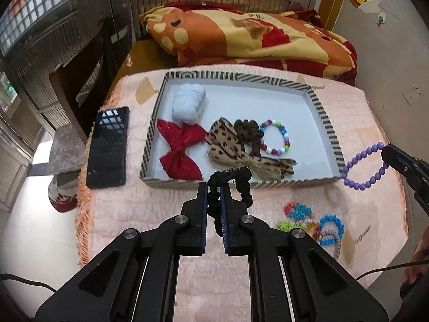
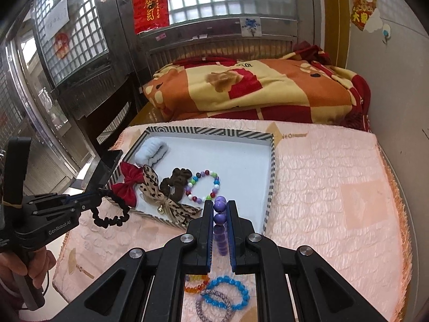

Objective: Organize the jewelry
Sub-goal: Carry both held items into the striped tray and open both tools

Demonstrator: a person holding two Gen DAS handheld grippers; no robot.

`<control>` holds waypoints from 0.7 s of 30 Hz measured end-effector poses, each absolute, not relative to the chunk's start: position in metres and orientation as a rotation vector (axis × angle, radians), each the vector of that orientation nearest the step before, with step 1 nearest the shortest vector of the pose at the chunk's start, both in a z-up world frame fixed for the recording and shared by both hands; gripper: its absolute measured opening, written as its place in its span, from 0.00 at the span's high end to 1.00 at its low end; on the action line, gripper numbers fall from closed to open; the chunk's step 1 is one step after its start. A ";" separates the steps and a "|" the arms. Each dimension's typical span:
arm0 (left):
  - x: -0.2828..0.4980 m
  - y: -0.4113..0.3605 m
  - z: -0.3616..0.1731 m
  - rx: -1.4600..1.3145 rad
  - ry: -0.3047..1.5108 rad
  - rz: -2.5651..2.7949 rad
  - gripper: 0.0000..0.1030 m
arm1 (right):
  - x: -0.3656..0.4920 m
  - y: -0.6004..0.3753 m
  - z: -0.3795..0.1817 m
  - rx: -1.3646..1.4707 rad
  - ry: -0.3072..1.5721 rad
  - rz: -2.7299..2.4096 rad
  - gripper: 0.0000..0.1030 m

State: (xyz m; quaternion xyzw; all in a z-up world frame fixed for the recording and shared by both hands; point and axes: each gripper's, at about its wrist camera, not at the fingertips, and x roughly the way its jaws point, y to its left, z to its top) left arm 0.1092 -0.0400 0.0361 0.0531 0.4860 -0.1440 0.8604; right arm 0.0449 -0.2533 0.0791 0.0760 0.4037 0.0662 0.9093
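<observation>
— What's laid out?

— A striped tray (image 1: pixel 325 123) on the pink blanket (image 1: pixel 150 214), bows, scrunchies and a multicolour bracelet (image 1: pixel 274 138) inside; a phone (image 1: pixel 108 147) lies left.

— Your grippers?

— My left gripper (image 1: pixel 213 187) pinches a black scrunchie (image 1: pixel 242 185) at the tray's near edge. My right gripper (image 2: pixel 220 209) clamps a purple bead bracelet (image 2: pixel 220 206) beside the tray's right wall.

The left wrist view looks forward and down along its own fingers, close above the near edge of the striped tray (image 1: pixel 325 123). The right wrist view looks from a place more to the right and lower, toward the same tray (image 2: pixel 270 187). Both views share the tray, the pink cover (image 1: pixel 139 214) and the folded blanket (image 1: pixel 241 37) behind.
</observation>
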 end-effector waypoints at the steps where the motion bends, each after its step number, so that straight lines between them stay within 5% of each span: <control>1: 0.110 -0.040 0.037 0.114 1.017 -0.301 0.93 | 0.048 -0.253 0.079 0.152 0.832 0.140 0.92; 21: 0.186 -0.051 0.039 0.131 1.022 -0.259 0.93 | 0.104 -0.239 0.051 0.150 0.921 0.178 0.92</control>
